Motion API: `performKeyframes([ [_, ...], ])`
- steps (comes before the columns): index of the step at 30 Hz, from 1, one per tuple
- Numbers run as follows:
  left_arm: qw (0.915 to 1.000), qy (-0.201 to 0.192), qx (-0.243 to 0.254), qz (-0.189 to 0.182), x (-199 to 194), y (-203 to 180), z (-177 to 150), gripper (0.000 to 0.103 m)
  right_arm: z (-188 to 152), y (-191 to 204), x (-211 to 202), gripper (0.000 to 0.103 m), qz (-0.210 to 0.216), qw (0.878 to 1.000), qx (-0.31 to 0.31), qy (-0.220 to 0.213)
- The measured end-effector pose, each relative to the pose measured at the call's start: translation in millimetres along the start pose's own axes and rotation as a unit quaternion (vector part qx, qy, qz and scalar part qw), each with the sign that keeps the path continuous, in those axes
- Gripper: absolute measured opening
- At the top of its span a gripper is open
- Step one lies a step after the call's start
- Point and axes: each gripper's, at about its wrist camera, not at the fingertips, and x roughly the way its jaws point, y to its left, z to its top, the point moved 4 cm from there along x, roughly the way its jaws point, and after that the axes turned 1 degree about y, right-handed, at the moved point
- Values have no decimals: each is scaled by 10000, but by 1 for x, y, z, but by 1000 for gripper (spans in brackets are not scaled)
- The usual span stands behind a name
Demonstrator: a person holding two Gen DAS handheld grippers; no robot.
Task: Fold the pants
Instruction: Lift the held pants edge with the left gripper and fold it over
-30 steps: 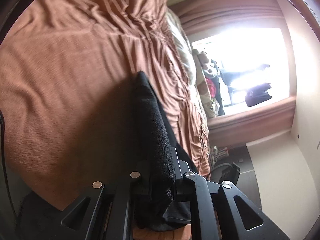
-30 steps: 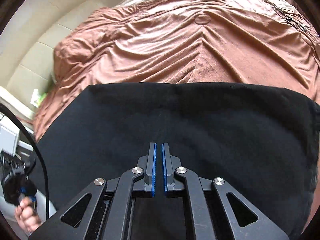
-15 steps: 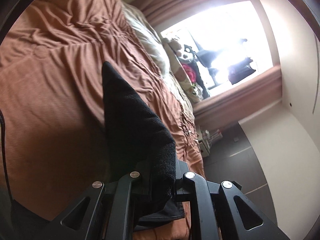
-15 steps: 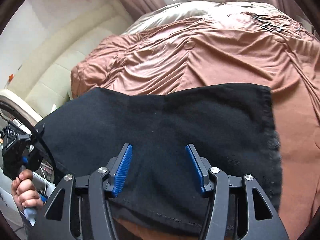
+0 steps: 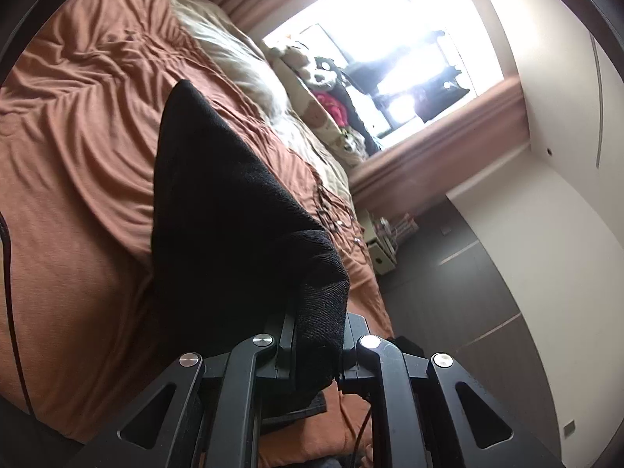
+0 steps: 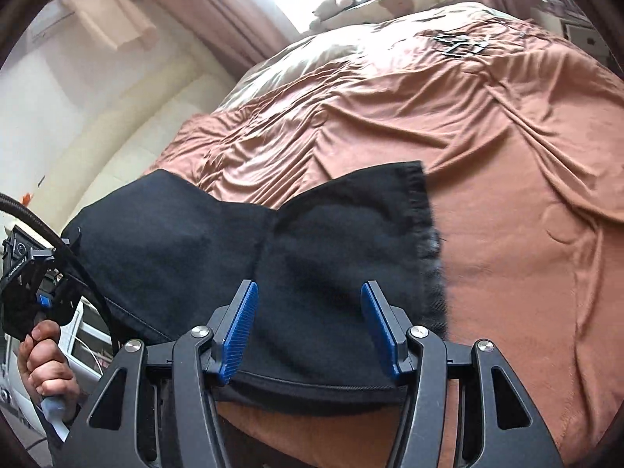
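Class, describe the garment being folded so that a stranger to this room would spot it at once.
Find the bed's rust-brown bedspread. On its near part lie the black pants, one end lifted in the left claw. They are the only black cloth on the spread.

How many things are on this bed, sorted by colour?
Black: 1, the pants, held by the left gripper
Rust-brown: 1, the bedspread
Beige: 1, the blanket beyond it
Total: 3
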Motion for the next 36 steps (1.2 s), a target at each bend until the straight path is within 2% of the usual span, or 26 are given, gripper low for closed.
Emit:
performKeyframes([
  [9, 9986, 411, 339, -71, 42, -33, -21, 13, -10, -36, -29, 53, 19, 9992, 344, -188],
  [17, 9947, 881, 500, -178, 87, -53, -55, 13, -23, -67, -53, 53, 14, 9977, 599, -312],
  [21, 9901, 1275, 546, -212, 124, -58, -82, 13, -32, -85, -61, 53, -69, 9965, 770, -323],
  [26, 9805, 1899, 504, -19, 167, -47, -122, 13, -40, -105, -68, 53, -126, 9946, 981, -323],
  [31, 9754, 2125, 561, 144, 181, -43, -138, 14, -46, -116, -72, 53, -125, 9931, 1124, -320],
  [32, 9733, 2208, 587, 202, 183, -42, -141, 20, -46, -117, -73, 53, -100, 9928, 1151, -321],
  [35, 9651, 2566, 518, 32, 191, -48, -151, 52, -46, -116, -73, 53, -49, 9923, 1198, -324],
  [36, 9628, 2653, 509, -24, 191, -48, -154, 57, -47, -116, -73, 53, -5, 9922, 1199, -329],
])
